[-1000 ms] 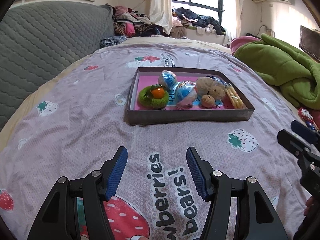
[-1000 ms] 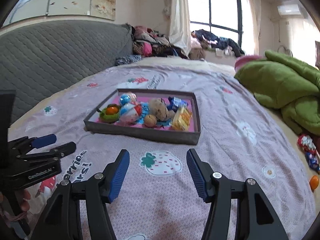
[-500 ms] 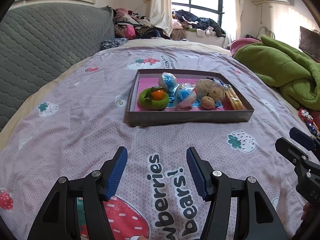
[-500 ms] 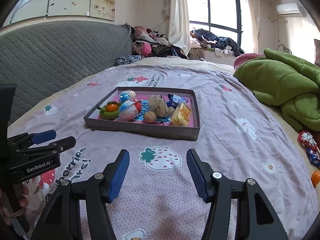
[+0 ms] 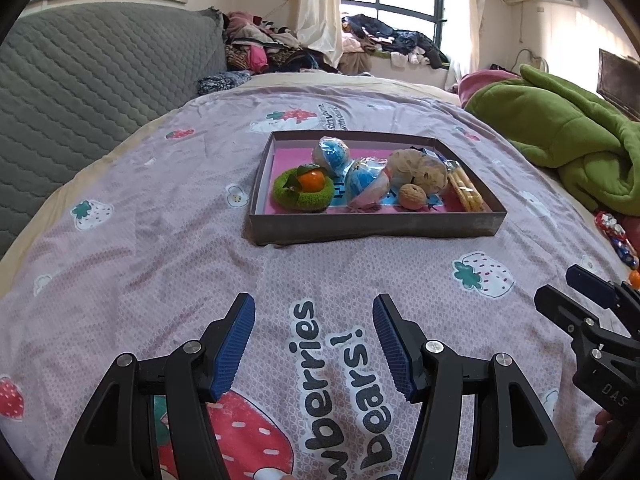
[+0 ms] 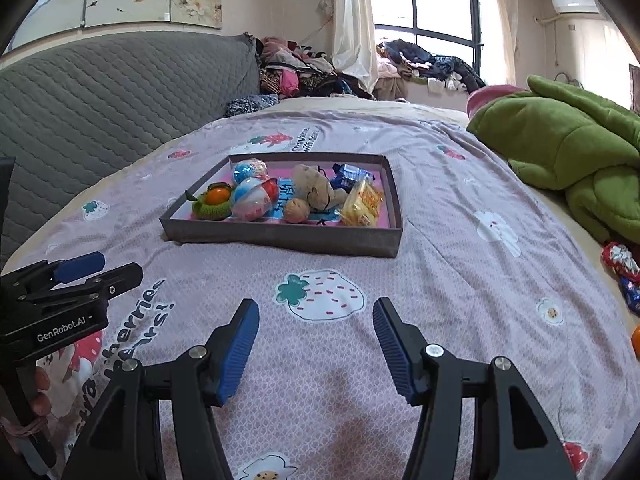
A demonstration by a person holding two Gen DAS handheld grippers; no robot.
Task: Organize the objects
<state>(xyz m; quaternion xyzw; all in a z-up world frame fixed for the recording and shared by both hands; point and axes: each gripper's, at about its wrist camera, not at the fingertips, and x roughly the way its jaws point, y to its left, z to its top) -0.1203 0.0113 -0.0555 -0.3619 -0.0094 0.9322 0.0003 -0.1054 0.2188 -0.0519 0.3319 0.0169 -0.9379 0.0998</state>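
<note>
Both my left gripper (image 5: 314, 340) and right gripper (image 6: 316, 340) hover over the bedspread (image 5: 160, 248) with fingers spread wide and empty. The tray (image 6: 280, 236) sits ahead, well apart, holding the toys and snacks. I judge the next step is a pick from loose items at the bed's right edge (image 6: 620, 260): approach low and centre the fingers before closing. Those items are cut off by the frame; what they are is unclear.

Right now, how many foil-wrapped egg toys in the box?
2. One egg sits toward the box's back wall; the other egg lies mid-box beside the green ring. More may hide behind the plush.
</note>
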